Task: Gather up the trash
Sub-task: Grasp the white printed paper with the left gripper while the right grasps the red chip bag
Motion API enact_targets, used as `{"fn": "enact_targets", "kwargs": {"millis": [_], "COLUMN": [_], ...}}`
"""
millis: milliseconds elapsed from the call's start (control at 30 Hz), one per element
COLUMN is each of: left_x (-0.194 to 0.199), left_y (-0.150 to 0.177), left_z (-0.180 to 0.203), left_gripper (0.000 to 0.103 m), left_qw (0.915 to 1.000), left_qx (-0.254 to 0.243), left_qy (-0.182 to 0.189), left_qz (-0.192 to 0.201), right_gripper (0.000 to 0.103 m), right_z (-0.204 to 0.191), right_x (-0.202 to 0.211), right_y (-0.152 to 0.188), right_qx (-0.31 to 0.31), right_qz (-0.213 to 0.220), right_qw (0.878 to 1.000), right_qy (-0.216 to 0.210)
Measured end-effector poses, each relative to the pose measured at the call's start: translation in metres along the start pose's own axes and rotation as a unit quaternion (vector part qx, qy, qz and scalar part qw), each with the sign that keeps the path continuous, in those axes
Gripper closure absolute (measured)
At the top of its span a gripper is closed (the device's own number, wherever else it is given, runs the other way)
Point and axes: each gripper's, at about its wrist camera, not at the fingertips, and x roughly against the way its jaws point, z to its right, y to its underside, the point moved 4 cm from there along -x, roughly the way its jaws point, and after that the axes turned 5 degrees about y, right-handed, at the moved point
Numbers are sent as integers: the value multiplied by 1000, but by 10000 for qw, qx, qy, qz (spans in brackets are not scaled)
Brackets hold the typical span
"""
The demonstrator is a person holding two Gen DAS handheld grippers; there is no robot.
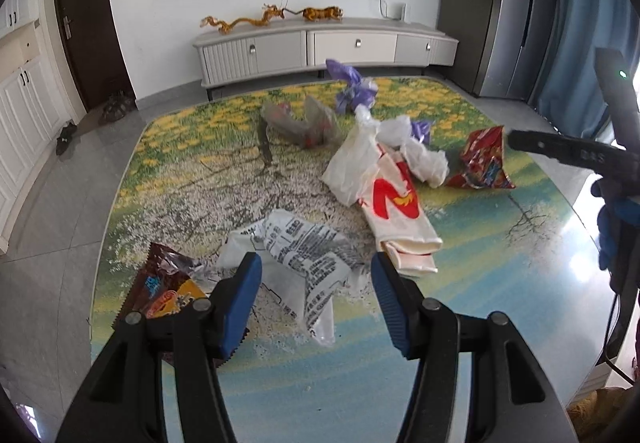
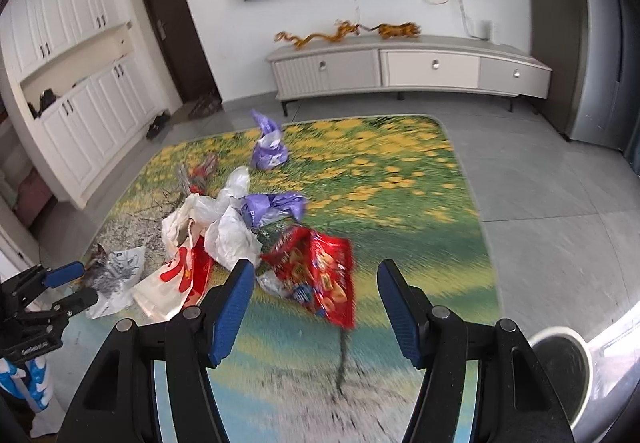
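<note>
Trash lies on a table with a flower-print top. My left gripper is open just above a crumpled white printed wrapper, with a brown snack wrapper to its left. A white bag with a red N, white plastic bags, purple bags and a grey bag lie beyond. My right gripper is open and empty, just short of a red snack bag; it also shows in the left wrist view.
A round dark bin with a pale rim stands at the lower right of the right wrist view. A TV cabinet stands against the far wall. Grey floor surrounds the table. White cupboards line the left.
</note>
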Motion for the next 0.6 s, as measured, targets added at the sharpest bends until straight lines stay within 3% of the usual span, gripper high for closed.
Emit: {"fn": "enact_targets", "kwargs": {"millis": [133, 167, 233, 300, 333, 600], "left_x": [-6, -7, -11, -12, -12, 3], "left_y": [1, 1, 1, 2, 2, -7], "left_z": [-1, -1, -1, -1, -1, -3], "left_gripper": [49, 51, 71, 75, 83, 92], "left_qw": [9999, 9999, 9998, 9998, 9998, 9998], "left_qx": [25, 24, 37, 47, 24, 166], "left_qy": [-34, -26, 41, 21, 6, -28], "left_qz": [-103, -123, -188, -202, -196, 100], "right_gripper": [45, 50, 68, 83, 90, 98], "right_z": [-4, -3, -3, -3, -3, 3], "right_x": [-26, -30, -39, -45, -46, -33], "right_y": [-6, -7, -7, -4, -3, 2], "right_qx": [43, 51, 58, 63, 74, -51], "right_qz": [-98, -123, -204, -255, -276, -115], "right_qw": [9999, 9999, 9997, 9995, 9994, 9993], "right_qy": [-55, -62, -132, -189, -196, -366]}}
